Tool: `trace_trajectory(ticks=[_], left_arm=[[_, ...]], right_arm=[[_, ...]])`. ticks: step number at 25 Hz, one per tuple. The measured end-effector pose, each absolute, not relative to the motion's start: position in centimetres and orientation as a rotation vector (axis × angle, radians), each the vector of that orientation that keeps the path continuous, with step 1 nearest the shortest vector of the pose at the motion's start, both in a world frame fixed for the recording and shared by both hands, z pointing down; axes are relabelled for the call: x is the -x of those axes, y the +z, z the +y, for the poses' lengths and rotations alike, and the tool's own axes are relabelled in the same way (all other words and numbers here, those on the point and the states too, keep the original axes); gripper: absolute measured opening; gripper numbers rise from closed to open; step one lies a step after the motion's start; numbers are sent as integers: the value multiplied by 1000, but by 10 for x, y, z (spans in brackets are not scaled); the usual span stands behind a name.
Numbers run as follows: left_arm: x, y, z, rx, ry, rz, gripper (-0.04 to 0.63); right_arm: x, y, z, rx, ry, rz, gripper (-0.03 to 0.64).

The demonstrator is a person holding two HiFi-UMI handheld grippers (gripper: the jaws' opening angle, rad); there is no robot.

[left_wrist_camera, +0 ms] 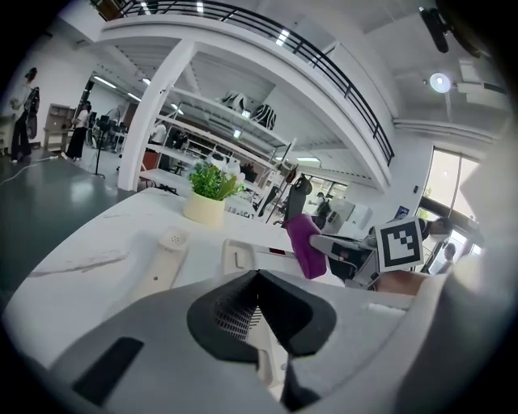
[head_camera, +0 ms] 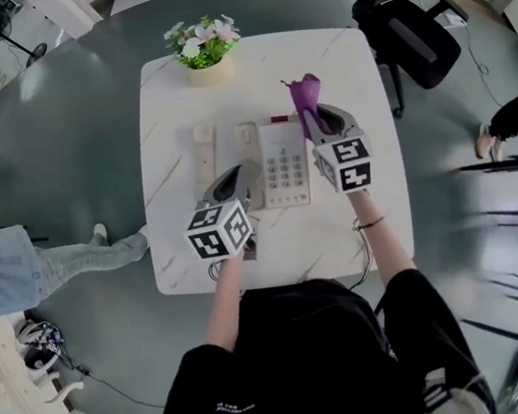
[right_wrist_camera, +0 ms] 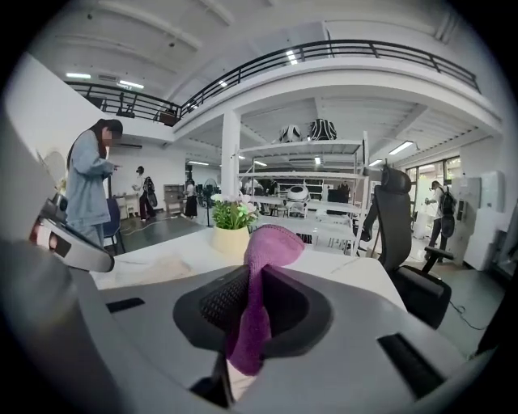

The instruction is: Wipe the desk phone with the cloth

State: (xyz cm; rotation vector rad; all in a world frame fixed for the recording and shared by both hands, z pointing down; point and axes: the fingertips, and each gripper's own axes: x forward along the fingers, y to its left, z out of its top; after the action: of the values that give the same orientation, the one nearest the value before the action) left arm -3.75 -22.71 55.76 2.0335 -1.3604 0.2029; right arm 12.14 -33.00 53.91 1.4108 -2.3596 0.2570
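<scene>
One white table (head_camera: 169, 99) carries one desk phone (head_camera: 282, 165) at its centre, one potted plant (head_camera: 203, 48) at 12 o'clock, and one handset (head_camera: 204, 152) at the phone's 9 o'clock. Two grippers: the right gripper (head_camera: 321, 117) pinches one purple cloth (head_camera: 305, 101) at the phone's 2 o'clock. The left gripper (head_camera: 235, 181), jaws pressed together and empty, is at 8 o'clock.

The left gripper (head_camera: 234, 178) covers the desk phone's (head_camera: 282, 165) lower left corner. Its key labels are too small to read.
</scene>
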Motion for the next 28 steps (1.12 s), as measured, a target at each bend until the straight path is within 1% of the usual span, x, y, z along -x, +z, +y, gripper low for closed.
trace_trajectory(ticks=[13,28], left_arm=[[37,578,-221,-1989,234,-1355,-2],[44,582,-210,-1990,238,-1370,-2]], right_arm=[[-97,566,-330,-1302,308,-2381,34],[-73,576,-312,-1122,251,-2384,34]])
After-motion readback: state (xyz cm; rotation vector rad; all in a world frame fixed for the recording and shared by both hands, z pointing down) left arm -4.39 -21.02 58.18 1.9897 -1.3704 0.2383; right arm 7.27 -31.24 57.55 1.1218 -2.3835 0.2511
